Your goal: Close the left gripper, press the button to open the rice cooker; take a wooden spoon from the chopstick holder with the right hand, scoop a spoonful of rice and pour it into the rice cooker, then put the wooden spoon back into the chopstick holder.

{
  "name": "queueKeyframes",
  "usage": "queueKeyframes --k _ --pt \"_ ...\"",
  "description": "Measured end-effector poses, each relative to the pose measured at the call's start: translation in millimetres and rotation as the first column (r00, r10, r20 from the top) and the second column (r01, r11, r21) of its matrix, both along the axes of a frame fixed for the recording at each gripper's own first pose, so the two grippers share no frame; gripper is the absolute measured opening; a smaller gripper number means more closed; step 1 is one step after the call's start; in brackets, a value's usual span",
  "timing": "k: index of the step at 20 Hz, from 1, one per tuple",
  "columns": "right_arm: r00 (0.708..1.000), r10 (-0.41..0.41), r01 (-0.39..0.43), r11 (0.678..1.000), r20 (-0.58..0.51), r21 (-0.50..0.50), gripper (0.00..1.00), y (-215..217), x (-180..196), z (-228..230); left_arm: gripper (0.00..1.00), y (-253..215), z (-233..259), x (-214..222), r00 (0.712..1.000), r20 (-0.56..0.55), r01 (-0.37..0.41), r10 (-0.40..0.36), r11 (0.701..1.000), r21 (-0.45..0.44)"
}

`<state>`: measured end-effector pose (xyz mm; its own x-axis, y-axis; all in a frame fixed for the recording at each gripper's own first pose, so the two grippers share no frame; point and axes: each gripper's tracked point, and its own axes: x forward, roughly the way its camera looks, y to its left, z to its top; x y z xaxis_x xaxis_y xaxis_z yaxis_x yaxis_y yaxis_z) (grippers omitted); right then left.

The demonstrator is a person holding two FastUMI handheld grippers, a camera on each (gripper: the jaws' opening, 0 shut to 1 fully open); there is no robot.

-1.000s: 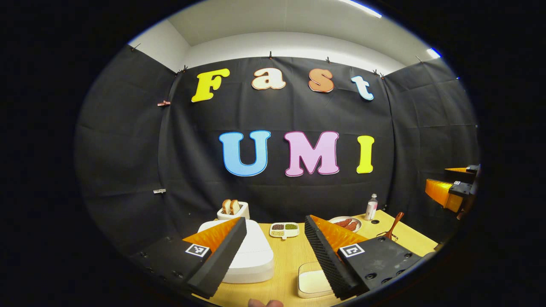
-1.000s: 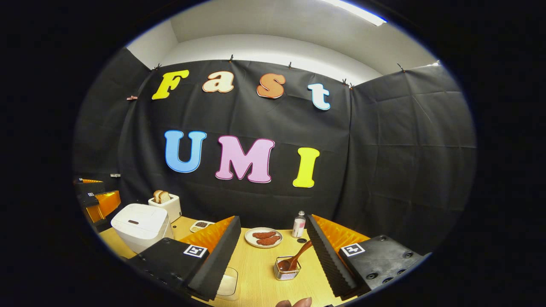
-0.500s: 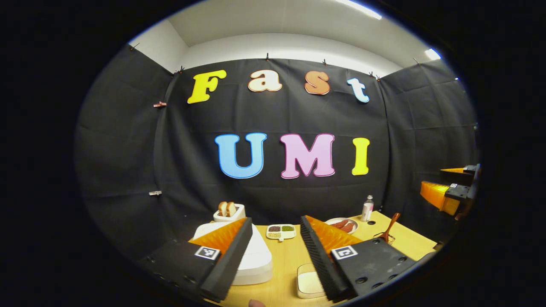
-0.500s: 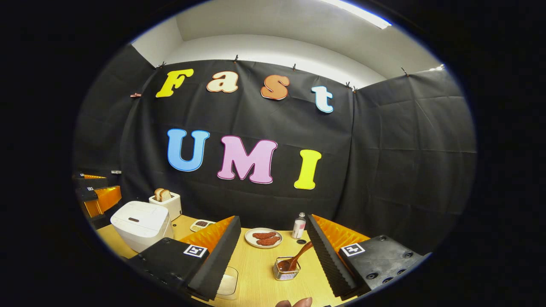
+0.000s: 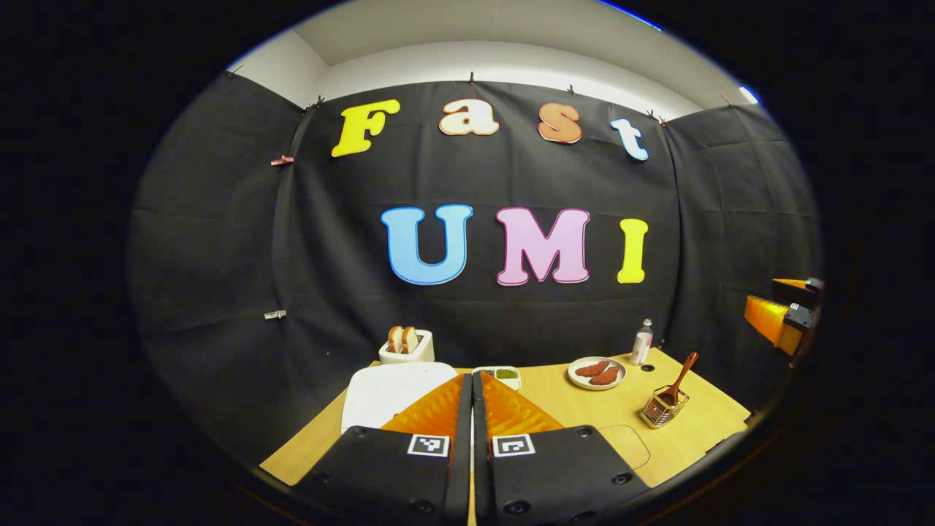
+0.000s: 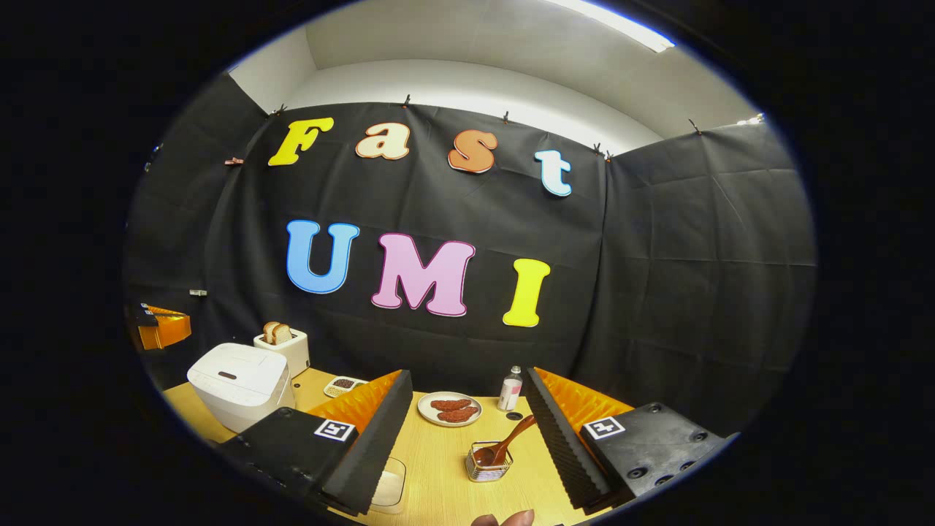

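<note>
Two grippers are up over the wooden table (image 6: pixel 438 467), and the left gripper (image 5: pixel 471 394) has its fingers pressed flat together with nothing between them, aimed out just right of the white rice cooker (image 5: pixel 391 391), whose lid is down. In the right gripper view the rice cooker (image 6: pixel 237 383) stands at the table's left end with a small dark button (image 6: pixel 227 375) on its lid; that lid looks hard and smooth, so the closed tips would probably need to land square on the button rather than slide off. The right gripper (image 6: pixel 467 431) has its fingers spread wide and holds nothing, hanging above the wire chopstick holder (image 6: pixel 488 466). The wooden spoon (image 6: pixel 504 442) leans in that holder, bowl down, handle slanting up to the right. It should be light, stiff and not fragile, and the bare upper handle seems the natural place to pinch. A clear container (image 6: pixel 387 486) sits just beside the right gripper's left finger; whether it holds rice cannot be told.
</note>
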<state>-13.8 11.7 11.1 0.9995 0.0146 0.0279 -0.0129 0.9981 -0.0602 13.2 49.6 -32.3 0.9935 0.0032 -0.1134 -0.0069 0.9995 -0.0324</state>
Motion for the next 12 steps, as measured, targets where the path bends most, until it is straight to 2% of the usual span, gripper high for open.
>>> queueKeyframes --k 3,9,10,12 --pt "1.0 0.002 -0.002 1.0 -0.011 -0.01 0.97 0 0 -5 0.07 21 -25 20 0.997 -0.079 0.013 -0.016 0.999 -0.042" --pt "1.0 -0.011 0.01 1.0 -0.028 -0.027 0.97 -8 -1 -11 0.08 79 -74 70 0.978 -0.204 -0.05 0.04 0.998 -0.045" --pt "0.999 -0.014 0.013 0.999 -0.032 -0.034 0.97 -10 -1 -13 0.05 83 -80 78 0.975 -0.219 -0.048 0.032 0.997 -0.065" --pt "0.999 -0.026 0.024 0.999 -0.037 -0.046 0.97 -14 -1 -14 0.08 82 -100 93 0.965 -0.262 -0.012 -0.019 0.993 -0.115"
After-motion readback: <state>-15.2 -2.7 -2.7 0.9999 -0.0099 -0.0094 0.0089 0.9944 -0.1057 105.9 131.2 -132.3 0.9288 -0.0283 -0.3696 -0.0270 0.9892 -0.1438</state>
